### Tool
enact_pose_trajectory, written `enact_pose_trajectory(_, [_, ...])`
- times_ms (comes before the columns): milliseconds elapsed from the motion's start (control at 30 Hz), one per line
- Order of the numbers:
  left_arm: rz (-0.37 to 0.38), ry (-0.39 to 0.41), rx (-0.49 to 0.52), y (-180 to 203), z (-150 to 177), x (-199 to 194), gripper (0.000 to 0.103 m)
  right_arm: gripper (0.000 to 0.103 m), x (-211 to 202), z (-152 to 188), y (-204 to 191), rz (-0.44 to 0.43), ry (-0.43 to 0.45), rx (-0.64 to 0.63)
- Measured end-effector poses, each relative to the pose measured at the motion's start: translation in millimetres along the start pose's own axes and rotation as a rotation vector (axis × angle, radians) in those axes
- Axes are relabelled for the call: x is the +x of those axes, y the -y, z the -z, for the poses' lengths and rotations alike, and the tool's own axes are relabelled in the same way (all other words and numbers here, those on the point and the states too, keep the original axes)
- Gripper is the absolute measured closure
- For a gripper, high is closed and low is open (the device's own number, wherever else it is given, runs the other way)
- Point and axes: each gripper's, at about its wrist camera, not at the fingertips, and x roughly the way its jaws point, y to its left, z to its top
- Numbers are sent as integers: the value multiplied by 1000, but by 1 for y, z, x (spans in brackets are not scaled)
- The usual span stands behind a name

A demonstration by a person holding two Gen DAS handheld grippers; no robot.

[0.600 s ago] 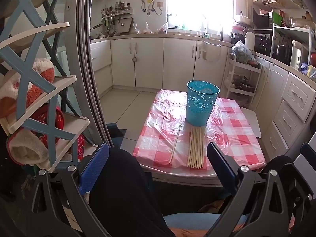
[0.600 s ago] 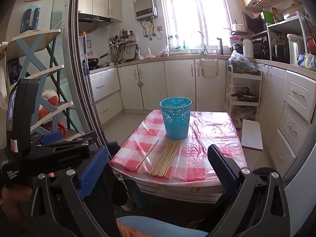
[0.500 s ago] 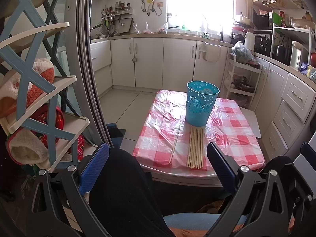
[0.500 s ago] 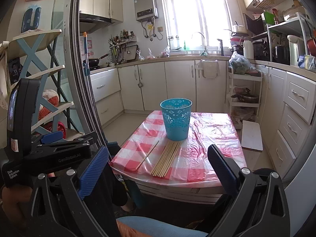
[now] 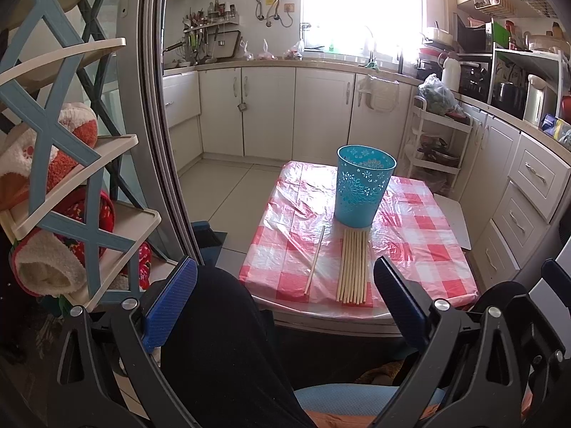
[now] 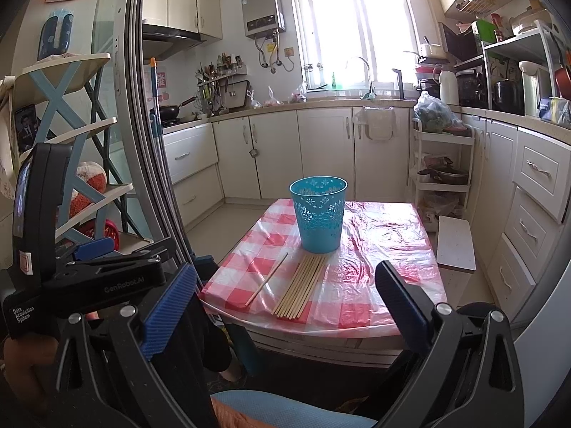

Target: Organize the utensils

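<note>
Both hand-held grippers (image 5: pixel 285 301) (image 6: pixel 285 301) hang released, short of the desk (image 5: pixel 428 260); chopsticks (image 5: pixel 352 265) lie beside the bin (image 5: pixel 360 192) for loading.

Grippers: black frames, silver screws, 2 blue ribbed pads (image 5: pixel 170 303) each. Left gripper (image 6: pixel 89 278) body printed "GenRobot.AI", "Data Acquisition System". Black trouser leg (image 5: pixel 221 339).
</note>
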Motion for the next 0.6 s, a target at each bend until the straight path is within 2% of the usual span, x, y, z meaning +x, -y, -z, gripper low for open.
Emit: enact_pose_trajectory(600, [-1,-24,-10,1,5,10,8,7,10,2,5,-25,-54,60])
